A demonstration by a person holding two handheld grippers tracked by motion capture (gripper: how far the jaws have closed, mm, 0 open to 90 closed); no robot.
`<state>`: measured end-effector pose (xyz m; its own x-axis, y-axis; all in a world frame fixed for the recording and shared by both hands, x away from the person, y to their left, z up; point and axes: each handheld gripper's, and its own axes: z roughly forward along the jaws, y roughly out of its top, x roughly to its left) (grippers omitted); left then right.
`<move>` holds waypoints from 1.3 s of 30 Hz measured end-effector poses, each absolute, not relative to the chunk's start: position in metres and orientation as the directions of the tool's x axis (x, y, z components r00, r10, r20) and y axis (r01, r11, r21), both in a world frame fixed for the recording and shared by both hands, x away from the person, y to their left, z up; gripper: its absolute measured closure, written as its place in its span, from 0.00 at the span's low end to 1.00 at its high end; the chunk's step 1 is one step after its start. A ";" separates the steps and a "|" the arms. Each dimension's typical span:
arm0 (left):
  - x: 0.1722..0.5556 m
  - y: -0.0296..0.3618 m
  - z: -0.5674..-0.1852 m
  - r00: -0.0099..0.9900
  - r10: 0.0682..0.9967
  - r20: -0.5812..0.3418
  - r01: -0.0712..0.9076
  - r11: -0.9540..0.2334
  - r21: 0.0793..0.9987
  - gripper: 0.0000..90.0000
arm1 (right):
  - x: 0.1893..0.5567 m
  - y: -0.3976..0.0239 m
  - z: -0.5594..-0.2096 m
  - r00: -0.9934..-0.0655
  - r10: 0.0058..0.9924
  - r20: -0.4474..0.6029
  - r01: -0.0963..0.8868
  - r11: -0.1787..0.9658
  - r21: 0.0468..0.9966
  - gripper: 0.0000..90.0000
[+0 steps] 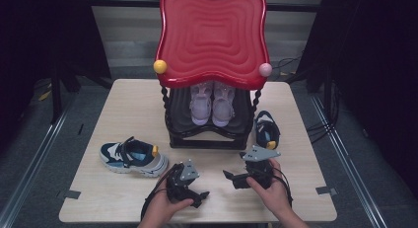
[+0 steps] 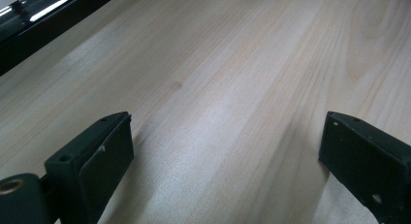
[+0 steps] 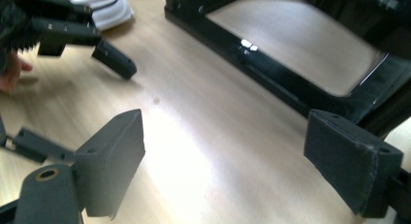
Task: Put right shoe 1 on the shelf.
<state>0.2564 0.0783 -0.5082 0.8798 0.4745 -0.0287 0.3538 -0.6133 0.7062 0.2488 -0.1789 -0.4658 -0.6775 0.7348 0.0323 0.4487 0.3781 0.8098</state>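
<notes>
We hold both grippers low over the table (image 1: 123,109) with nothing in them: the left gripper (image 1: 199,194) and the right gripper (image 1: 231,177) each have jaws spread wide over bare wood. The 2 loose shoes lie apart, the blue sneaker (image 1: 132,158) left of the black rack (image 1: 207,139), the dark shoe (image 1: 266,130) just beside its right leg. We judge that reaching for that shoe risks knocking the rack and shifting the 2 pink shoes (image 1: 212,103) on it.
</notes>
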 end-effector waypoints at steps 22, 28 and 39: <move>0.256 0.078 -0.508 0.880 0.474 -0.029 0.353 -0.613 0.707 0.05 | 0.235 -0.191 -0.501 -0.699 0.711 0.070 0.519 0.439 0.733 0.16; 0.256 0.078 -0.508 0.880 0.474 -0.029 0.353 -0.613 0.707 0.05 | 0.236 -0.191 -0.505 -0.697 0.714 0.059 0.520 0.448 0.727 0.16; 0.256 0.078 -0.508 0.879 0.475 -0.028 0.354 -0.613 0.707 0.05 | 0.238 -0.193 -0.510 -0.707 0.707 0.026 0.501 0.474 0.724 0.16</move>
